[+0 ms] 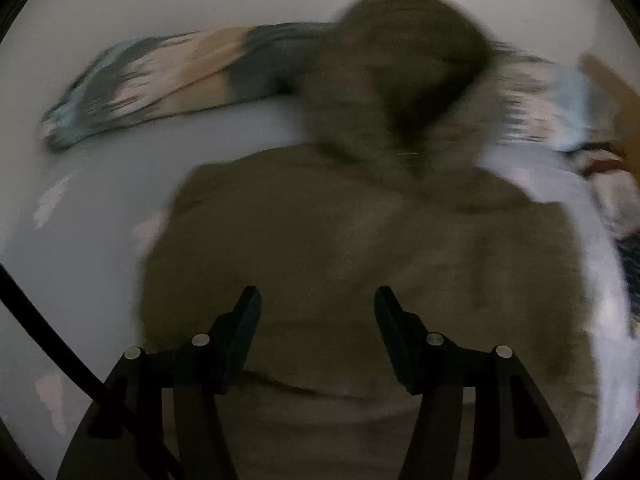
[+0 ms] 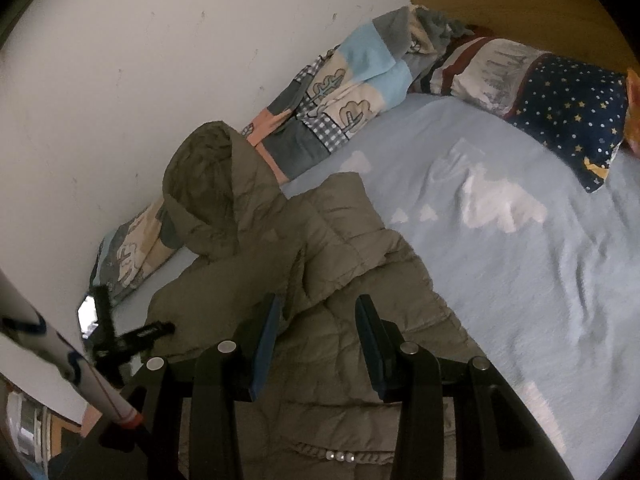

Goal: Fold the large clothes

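An olive-green hooded puffer jacket [image 2: 280, 248] lies on the bed, its hood [image 2: 200, 168] toward the wall. In the blurred left wrist view the jacket [image 1: 360, 240] fills the middle. My left gripper [image 1: 318, 300] hangs above its lower part, open, with nothing between the fingers. My right gripper [image 2: 318, 308] is down at the jacket's near part. Its jaws stand partly apart with a raised fold of the jacket between them. Whether the pads press on that fold does not show.
A light blue sheet [image 2: 500, 240] with white cloud shapes covers the bed. A patchwork blanket [image 2: 340, 96] runs along the white wall [image 2: 140, 60]. A starry pillow [image 2: 568, 112] and a wooden headboard [image 2: 520, 0] are at the far right. A person's white sleeve [image 2: 60, 344] shows at the lower left.
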`<state>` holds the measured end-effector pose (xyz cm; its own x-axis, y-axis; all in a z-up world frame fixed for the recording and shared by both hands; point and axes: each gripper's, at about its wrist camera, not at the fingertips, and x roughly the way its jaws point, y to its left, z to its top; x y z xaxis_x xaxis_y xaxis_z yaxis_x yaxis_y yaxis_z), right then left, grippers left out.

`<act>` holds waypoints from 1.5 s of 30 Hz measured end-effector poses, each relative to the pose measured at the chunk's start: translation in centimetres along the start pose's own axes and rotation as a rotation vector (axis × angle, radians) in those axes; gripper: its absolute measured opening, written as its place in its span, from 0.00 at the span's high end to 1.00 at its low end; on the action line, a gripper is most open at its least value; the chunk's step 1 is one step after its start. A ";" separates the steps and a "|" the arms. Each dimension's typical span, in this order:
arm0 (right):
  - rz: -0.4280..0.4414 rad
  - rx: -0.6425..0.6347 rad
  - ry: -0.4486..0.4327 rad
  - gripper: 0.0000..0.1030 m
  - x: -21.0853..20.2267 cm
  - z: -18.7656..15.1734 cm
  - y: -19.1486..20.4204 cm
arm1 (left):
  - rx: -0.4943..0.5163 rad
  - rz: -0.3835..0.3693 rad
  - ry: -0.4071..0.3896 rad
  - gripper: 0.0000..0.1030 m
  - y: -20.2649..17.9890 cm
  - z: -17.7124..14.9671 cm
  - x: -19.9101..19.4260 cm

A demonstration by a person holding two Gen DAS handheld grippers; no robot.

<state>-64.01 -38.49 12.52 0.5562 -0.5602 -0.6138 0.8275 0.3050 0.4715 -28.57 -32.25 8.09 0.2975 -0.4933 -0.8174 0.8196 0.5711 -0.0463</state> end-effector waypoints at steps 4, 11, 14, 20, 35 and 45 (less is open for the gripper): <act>-0.004 0.002 -0.005 0.58 0.0 -0.1 0.2 | 0.095 -0.101 0.046 0.44 -5.8 -0.8 1.0; -0.007 -0.001 0.011 0.58 0.2 0.0 -0.2 | 0.147 -0.025 0.141 0.42 -9.2 -2.8 5.5; -0.011 0.006 0.019 0.58 0.3 0.1 -0.5 | 0.130 -0.078 0.113 0.42 -9.0 -2.7 2.3; -0.011 0.018 0.039 0.58 0.2 0.5 -1.3 | 0.109 -0.085 0.082 0.42 -4.5 -6.4 -3.9; -0.058 -0.164 0.340 0.58 3.0 -8.1 -1.1 | -0.006 0.053 0.240 0.42 4.4 -21.4 -8.7; 0.029 -0.105 0.242 0.42 -7.7 -9.9 -7.0 | -0.319 -0.043 0.098 0.30 17.3 -26.2 -17.0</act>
<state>-73.34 -28.67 7.63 0.5717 -0.3535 -0.7404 0.8072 0.4039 0.4304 -32.29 3.18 6.16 0.2049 -0.4644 -0.8616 0.6312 0.7355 -0.2463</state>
